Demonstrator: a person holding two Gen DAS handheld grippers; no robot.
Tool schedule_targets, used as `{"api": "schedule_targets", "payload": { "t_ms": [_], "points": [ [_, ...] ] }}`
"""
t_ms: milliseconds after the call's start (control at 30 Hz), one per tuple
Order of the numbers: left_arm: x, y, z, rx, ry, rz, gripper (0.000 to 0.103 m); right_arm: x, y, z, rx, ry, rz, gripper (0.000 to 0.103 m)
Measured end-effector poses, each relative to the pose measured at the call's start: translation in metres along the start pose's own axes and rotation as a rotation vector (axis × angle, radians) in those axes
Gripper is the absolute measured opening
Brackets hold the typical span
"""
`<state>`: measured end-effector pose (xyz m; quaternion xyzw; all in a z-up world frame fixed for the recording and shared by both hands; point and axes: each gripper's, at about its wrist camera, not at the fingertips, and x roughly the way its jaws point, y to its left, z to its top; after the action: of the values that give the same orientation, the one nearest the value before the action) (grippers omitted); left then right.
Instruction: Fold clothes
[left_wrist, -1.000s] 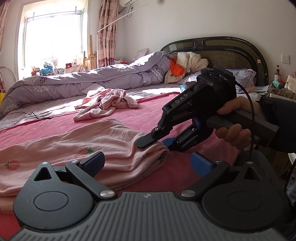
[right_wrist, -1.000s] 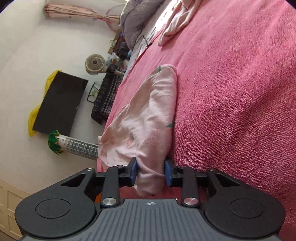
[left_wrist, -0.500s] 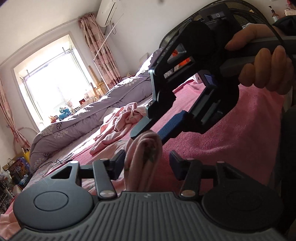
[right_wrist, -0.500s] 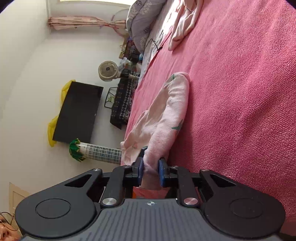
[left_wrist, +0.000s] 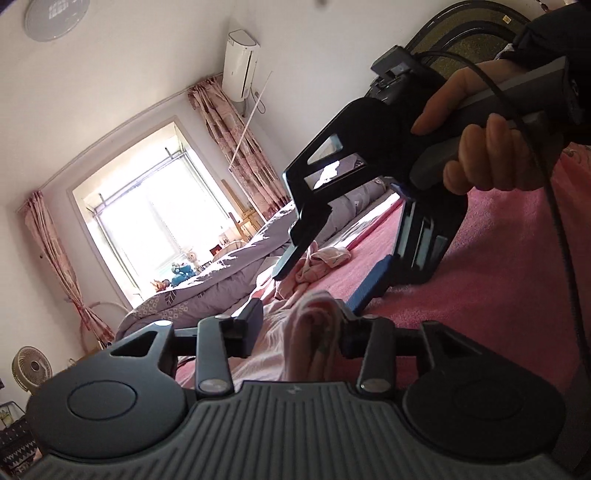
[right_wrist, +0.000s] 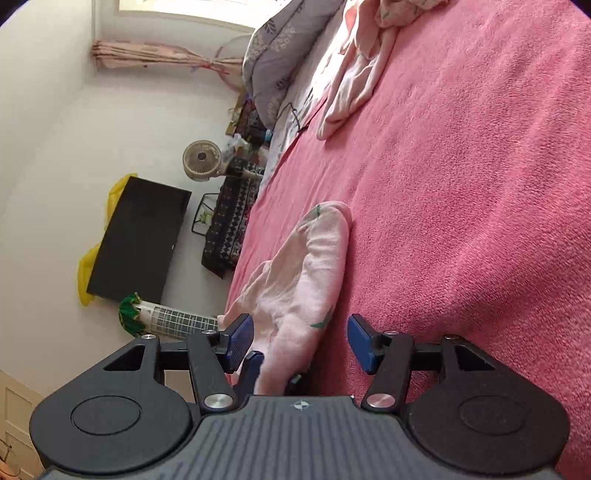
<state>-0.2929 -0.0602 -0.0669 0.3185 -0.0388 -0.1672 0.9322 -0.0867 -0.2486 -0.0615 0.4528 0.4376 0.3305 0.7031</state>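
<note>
Your grippers' bodies hide the near end of the folded pink garment (right_wrist: 314, 273) on the pink bed (right_wrist: 461, 184); left gripper (left_wrist: 297, 326) and right gripper (right_wrist: 301, 338) both opening, cloth loose between; window (left_wrist: 147, 218) beyond.

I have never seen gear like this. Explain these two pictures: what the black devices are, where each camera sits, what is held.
No robot: a person holds a gripper in each hand, each with a camera looking along its fingers. One picture comes from the left gripper and shows the hand carrying the right gripper; the other comes from the right one. A folded pink garment lies on the pink bedcover between both pairs of jaws, which are opening; neither grips it.
</note>
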Motion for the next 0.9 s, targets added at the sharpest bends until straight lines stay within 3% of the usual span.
{"api": "schedule_targets", "payload": {
  "t_ms": [33, 133, 267, 367, 533, 600, 633, 667, 767, 900],
  "points": [
    [0.0, -0.002, 0.001, 0.015, -0.015, -0.008, 0.052, 0.006, 0.002, 0.003, -0.004, 0.011, -0.002, 0.057],
    [0.004, -0.003, 0.005, -0.008, 0.001, -0.069, 0.012, 0.017, 0.008, 0.006, -0.018, 0.037, -0.03, 0.057],
    [0.007, -0.006, 0.003, -0.013, 0.015, -0.114, 0.01, 0.018, 0.016, 0.004, -0.044, 0.051, -0.07, 0.057],
    [0.005, 0.0, 0.004, -0.018, 0.008, -0.095, 0.009, 0.009, 0.02, 0.001, -0.057, 0.059, -0.087, 0.057],
    [0.006, 0.021, 0.007, -0.125, 0.014, -0.112, 0.009, 0.007, 0.02, -0.005, -0.08, 0.076, -0.108, 0.056],
    [0.005, 0.024, 0.006, -0.161, 0.026, -0.154, 0.009, 0.011, 0.021, -0.003, -0.089, 0.068, -0.118, 0.043],
    [0.005, 0.024, 0.004, -0.17, 0.033, -0.179, 0.009, 0.015, 0.021, 0.0, -0.091, 0.053, -0.133, 0.02],
    [0.006, 0.022, 0.003, -0.174, 0.048, -0.206, 0.008, 0.02, 0.019, 0.003, -0.091, 0.042, -0.146, 0.013],
    [0.017, 0.023, -0.009, -0.226, 0.116, -0.318, 0.008, 0.029, 0.013, 0.007, -0.083, -0.002, -0.154, 0.01],
    [0.019, 0.027, -0.017, -0.242, 0.114, -0.344, 0.008, 0.034, 0.008, 0.01, -0.079, -0.05, -0.127, 0.01]
  ]
}}
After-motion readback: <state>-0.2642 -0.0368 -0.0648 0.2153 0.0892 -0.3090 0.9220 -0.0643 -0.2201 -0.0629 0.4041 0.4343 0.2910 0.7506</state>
